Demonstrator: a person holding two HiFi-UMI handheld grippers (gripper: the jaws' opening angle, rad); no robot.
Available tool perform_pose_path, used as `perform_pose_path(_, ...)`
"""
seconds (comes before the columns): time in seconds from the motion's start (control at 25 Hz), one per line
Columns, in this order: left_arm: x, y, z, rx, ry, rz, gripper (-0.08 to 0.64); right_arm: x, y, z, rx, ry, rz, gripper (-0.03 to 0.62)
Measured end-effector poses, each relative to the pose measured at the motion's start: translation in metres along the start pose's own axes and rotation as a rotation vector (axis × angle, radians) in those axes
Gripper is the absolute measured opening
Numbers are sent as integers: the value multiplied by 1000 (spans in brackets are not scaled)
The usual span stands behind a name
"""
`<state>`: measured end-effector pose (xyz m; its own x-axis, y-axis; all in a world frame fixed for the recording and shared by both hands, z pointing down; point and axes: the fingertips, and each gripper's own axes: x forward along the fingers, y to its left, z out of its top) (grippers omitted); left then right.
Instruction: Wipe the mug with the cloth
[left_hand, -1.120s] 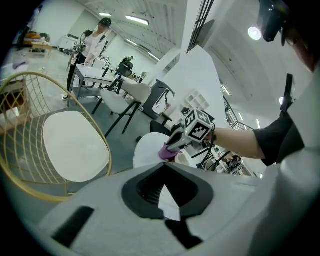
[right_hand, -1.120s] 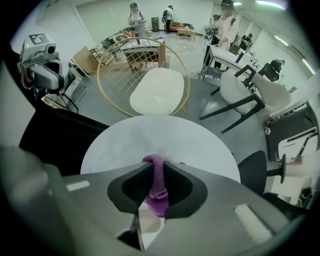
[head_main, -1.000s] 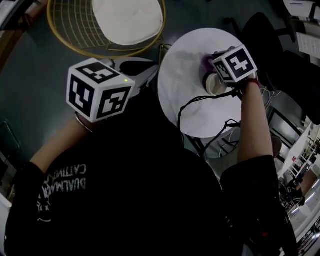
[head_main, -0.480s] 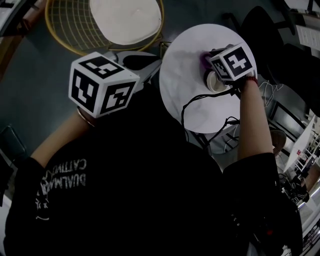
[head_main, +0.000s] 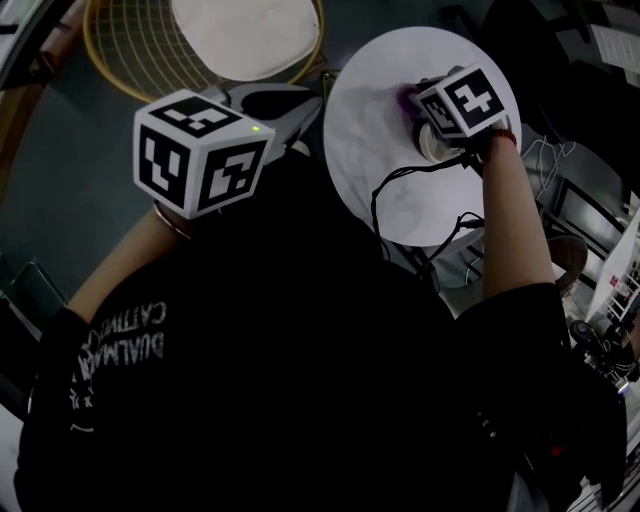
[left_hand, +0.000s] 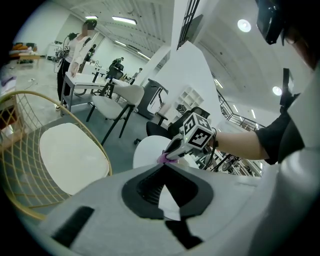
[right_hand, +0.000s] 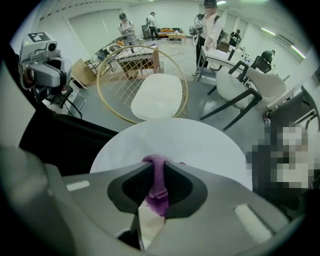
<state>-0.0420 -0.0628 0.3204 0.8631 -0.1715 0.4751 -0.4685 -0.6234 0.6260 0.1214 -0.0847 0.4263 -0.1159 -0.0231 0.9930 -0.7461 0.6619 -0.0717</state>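
On the round white table (head_main: 375, 160) stands a white mug (head_main: 433, 147), mostly hidden under my right gripper's marker cube. My right gripper (head_main: 415, 105) is over the mug, shut on a purple cloth (head_main: 406, 97). In the right gripper view the cloth (right_hand: 158, 185) hangs pinched between the jaws of that gripper (right_hand: 156, 167), with a pale part of the mug (right_hand: 149, 225) just below. My left gripper (head_main: 305, 112) hovers left of the table, away from the mug. Its jaws (left_hand: 163, 167) meet at the tips with nothing between them.
A gold wire chair with a white cushion (head_main: 245, 35) stands behind and left of the table. A black cable (head_main: 400, 185) trails from the right gripper across the table. Dark chairs stand at the right; people, desks and white chairs fill the far room (right_hand: 240, 82).
The right gripper stays over the mug with the cloth, and the cube now covers more of the mug's mouth. The left gripper stays raised left of the table.
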Motion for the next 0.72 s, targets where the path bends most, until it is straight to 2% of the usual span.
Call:
perform_pose_path(0.2, -2, 3, 15, 11, 9, -9, 2, -6, -4, 8, 35, 3, -2, 70)
perform_pose_path(0.4, -8, -1, 12, 29, -11, 1, 2, 0, 1, 2, 45, -11, -26, 69)
perform_pose_path(0.56, -12, -5, 26, 51, -31, -2, 2, -4, 1, 2, 68, -19, -43, 69)
perform_pose_path(0.72, -14, -8, 30, 60, -38, -5, 2, -4, 5, 15, 47, -82, -37, 71)
